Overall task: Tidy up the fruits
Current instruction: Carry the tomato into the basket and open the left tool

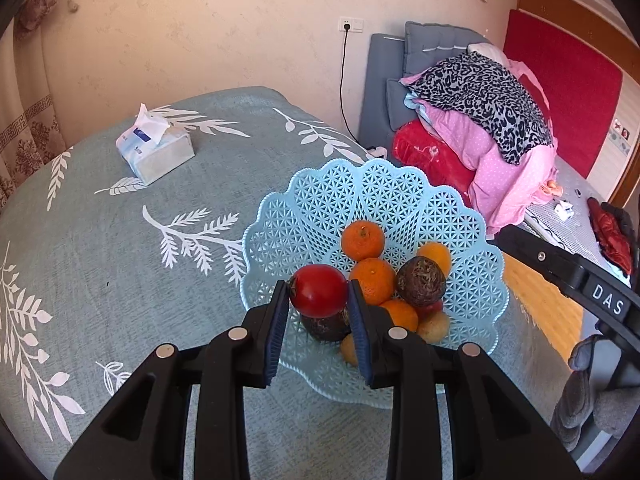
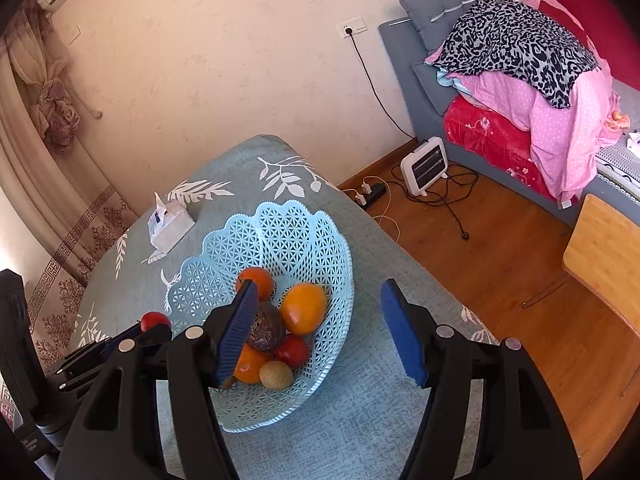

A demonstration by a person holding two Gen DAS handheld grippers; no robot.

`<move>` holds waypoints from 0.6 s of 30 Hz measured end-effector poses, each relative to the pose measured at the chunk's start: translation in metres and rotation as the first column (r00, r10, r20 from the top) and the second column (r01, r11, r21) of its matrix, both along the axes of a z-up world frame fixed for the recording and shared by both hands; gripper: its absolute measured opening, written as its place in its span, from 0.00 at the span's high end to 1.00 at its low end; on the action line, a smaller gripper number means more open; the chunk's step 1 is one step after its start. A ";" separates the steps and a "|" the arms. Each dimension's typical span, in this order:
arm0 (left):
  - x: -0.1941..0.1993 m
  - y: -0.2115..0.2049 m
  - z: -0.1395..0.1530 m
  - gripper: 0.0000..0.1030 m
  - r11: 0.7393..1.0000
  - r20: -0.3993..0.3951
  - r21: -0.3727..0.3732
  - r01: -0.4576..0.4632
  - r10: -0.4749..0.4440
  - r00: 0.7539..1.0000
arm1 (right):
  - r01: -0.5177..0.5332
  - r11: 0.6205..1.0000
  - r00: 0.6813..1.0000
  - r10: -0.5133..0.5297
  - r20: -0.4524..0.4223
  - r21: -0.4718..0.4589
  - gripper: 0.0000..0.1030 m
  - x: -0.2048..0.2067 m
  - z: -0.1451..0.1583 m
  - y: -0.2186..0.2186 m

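Note:
A light blue lattice basket stands on the table and holds several fruits: oranges, dark passion fruits and a small yellow-brown fruit. My left gripper is shut on a red tomato and holds it over the basket's near-left rim. In the right wrist view the basket lies under my open, empty right gripper, with the left gripper and its tomato at the left. A second red fruit lies in the basket.
A tissue box sits at the far left of the table with the teal leaf-print cloth. Right of the table are wooden floor, a small heater with cables, a wooden stool and a bed piled with blankets.

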State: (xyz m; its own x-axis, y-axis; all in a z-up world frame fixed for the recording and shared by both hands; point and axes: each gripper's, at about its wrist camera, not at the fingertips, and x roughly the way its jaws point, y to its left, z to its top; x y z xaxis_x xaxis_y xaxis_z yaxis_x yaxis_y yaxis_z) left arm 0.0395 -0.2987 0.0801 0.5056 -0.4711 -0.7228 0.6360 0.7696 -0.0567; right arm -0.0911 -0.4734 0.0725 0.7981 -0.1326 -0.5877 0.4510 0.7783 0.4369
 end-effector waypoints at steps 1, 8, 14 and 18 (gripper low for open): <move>0.001 -0.001 0.001 0.55 1.000 0.001 -0.002 -0.002 0.002 1.000 | 0.000 1.000 1.000 0.000 0.000 0.003 0.36 -0.001 -0.001 -0.001; -0.004 0.009 0.012 0.14 0.999 0.057 -0.027 -0.035 0.036 0.998 | -0.004 1.000 1.000 0.004 0.002 0.023 0.26 -0.004 -0.005 -0.002; -0.017 0.017 0.017 0.11 0.996 0.176 0.013 -0.083 0.079 0.981 | -0.004 1.000 1.000 0.004 0.015 0.008 0.20 -0.010 -0.001 0.001; -0.025 0.023 0.019 0.10 0.993 0.232 0.042 -0.110 0.098 0.968 | -0.004 0.999 1.000 0.004 0.014 -0.037 0.14 -0.012 0.001 0.008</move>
State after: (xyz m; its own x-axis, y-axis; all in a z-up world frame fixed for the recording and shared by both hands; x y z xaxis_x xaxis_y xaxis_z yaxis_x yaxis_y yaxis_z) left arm 0.0145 -0.2762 0.0993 0.7049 -0.3704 -0.6049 0.5434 0.8301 0.1249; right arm -0.1033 -0.4659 0.0732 0.8067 -0.1512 -0.5712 0.4421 0.7959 0.4137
